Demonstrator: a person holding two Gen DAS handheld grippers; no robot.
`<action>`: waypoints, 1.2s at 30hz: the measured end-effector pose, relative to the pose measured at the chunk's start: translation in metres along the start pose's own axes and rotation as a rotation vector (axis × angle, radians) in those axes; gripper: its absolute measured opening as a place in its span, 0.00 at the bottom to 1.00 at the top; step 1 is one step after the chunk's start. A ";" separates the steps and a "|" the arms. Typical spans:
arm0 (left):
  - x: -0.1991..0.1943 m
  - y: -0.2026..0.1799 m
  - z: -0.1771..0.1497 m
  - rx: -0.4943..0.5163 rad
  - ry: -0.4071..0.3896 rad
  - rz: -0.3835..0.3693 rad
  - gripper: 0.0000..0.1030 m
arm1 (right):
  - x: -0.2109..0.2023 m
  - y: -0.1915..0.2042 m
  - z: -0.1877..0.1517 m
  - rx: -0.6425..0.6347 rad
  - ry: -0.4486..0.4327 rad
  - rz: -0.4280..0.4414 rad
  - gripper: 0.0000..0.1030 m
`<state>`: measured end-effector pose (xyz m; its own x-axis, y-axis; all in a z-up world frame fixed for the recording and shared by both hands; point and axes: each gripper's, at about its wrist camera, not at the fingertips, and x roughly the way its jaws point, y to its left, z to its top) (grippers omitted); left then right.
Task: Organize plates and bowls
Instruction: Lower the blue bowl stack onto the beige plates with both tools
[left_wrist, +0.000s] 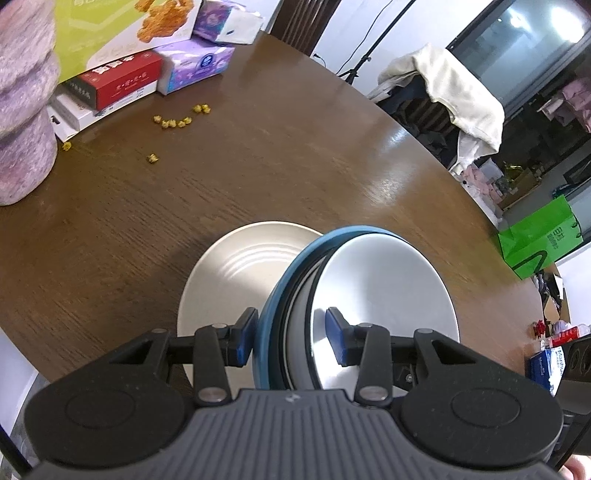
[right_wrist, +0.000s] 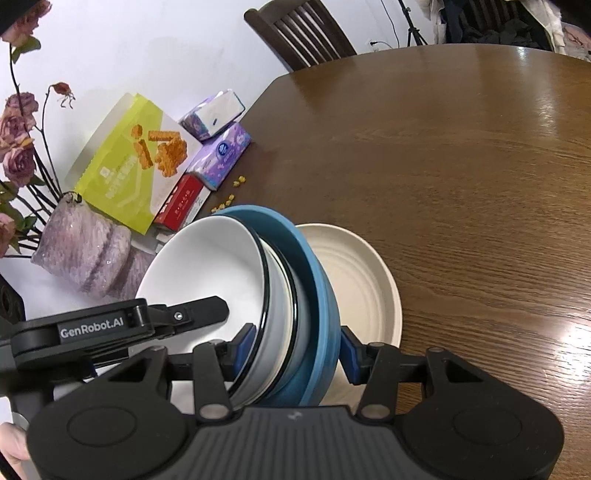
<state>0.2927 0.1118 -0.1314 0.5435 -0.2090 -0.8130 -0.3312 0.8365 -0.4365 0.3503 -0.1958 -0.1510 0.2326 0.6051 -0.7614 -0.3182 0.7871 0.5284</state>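
Both grippers (left_wrist: 291, 338) (right_wrist: 297, 349) clamp nested bowls (right_wrist: 229, 273), white inside blue, above cream plate (right_wrist: 362, 280)

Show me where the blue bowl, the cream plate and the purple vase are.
blue bowl (right_wrist: 314, 280), right wrist view, on its outer blue wall.
cream plate (right_wrist: 362, 280), right wrist view, on its ridged inner face.
purple vase (right_wrist: 85, 251), right wrist view, on its fuzzy body.

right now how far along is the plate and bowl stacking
Done: a white bowl sits nested inside the blue bowl, with another dark-rimmed dish between them. In hand: the left gripper and right gripper each clamp that stack's rim, holding it tilted over the cream plate on the wooden table. Left: setting the stack down, likely onto that plate.
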 end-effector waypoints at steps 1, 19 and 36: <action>0.002 0.002 0.001 -0.004 0.002 0.001 0.39 | 0.002 0.000 0.000 0.001 0.004 0.000 0.46; 0.038 0.014 0.014 -0.003 0.053 0.009 0.39 | 0.037 -0.012 0.010 0.033 0.038 -0.019 0.45; 0.047 0.015 0.013 0.011 0.070 0.014 0.42 | 0.046 -0.023 0.007 0.060 0.052 -0.013 0.46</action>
<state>0.3228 0.1211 -0.1712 0.4839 -0.2320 -0.8438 -0.3298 0.8448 -0.4214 0.3747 -0.1847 -0.1957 0.1878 0.5887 -0.7862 -0.2594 0.8018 0.5384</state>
